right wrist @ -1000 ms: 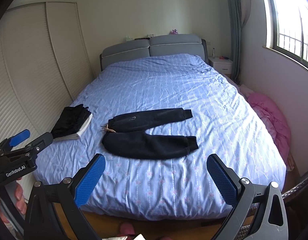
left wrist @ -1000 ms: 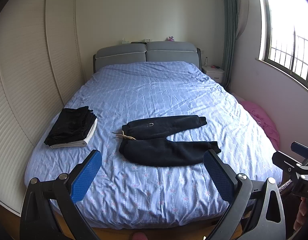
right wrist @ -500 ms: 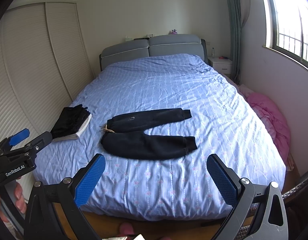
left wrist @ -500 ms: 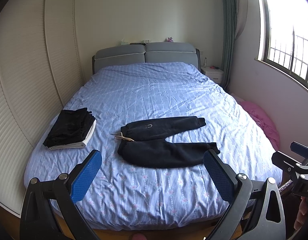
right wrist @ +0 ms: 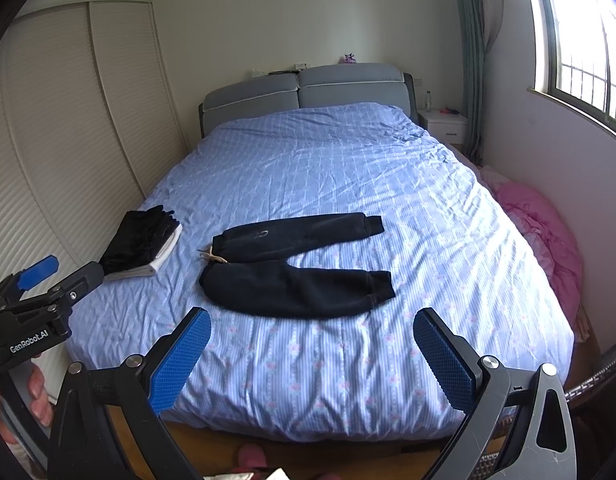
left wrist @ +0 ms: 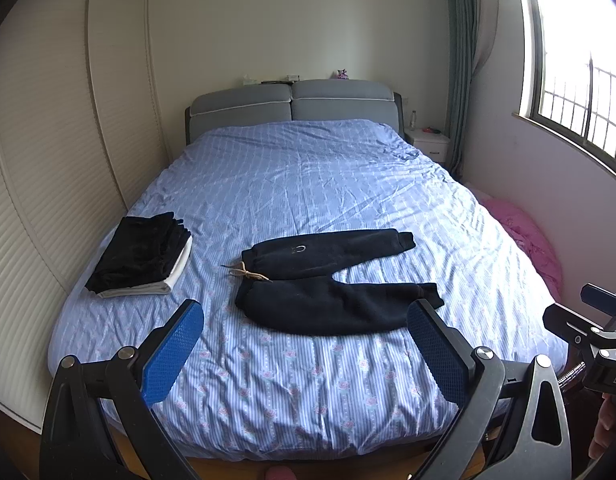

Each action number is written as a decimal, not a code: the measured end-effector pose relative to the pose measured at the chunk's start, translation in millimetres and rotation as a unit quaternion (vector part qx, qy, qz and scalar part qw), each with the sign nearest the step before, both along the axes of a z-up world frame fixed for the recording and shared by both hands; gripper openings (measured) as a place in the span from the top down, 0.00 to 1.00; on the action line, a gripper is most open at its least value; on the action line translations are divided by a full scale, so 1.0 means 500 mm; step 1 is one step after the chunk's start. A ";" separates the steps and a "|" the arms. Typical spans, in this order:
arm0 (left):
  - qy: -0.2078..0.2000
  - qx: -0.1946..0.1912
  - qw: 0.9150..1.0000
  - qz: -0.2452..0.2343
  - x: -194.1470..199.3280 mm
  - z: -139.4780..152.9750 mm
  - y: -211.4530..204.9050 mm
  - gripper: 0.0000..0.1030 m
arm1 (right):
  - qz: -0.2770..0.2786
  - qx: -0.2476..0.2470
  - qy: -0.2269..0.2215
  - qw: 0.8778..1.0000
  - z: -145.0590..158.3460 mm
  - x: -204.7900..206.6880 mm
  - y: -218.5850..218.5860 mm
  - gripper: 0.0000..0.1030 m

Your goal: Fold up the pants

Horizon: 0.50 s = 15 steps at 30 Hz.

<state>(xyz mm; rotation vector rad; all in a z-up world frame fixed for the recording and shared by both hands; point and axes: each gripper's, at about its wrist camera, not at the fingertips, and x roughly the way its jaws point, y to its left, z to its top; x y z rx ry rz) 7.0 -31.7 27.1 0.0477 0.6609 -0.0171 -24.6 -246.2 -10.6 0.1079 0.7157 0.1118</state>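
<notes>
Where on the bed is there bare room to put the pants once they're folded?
Free: the wide stretch of blue bedspread between the headboard and the black pants, and the strip between the pants and the foot edge. Crowded: the left edge, where the folded stack lies, with only a narrow gap to the drawstring.

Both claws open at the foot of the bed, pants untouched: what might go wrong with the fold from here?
The pants lie with legs splayed apart, so a fold started now may come out uneven. The drawstring trails loose past the waistband and could snag a claw. The pants sit well in from the bed edge, so either claw may pinch the sheet too.
</notes>
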 end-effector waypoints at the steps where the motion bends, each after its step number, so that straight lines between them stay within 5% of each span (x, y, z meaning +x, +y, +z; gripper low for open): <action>1: 0.003 0.001 1.000 0.001 0.003 -0.002 0.002 0.00 | 0.000 0.000 0.002 1.000 -0.002 0.003 0.001 0.00; 15: 0.053 0.026 0.998 0.023 0.157 -0.128 0.097 0.00 | -0.005 -0.003 0.057 0.998 -0.112 0.140 0.044 0.00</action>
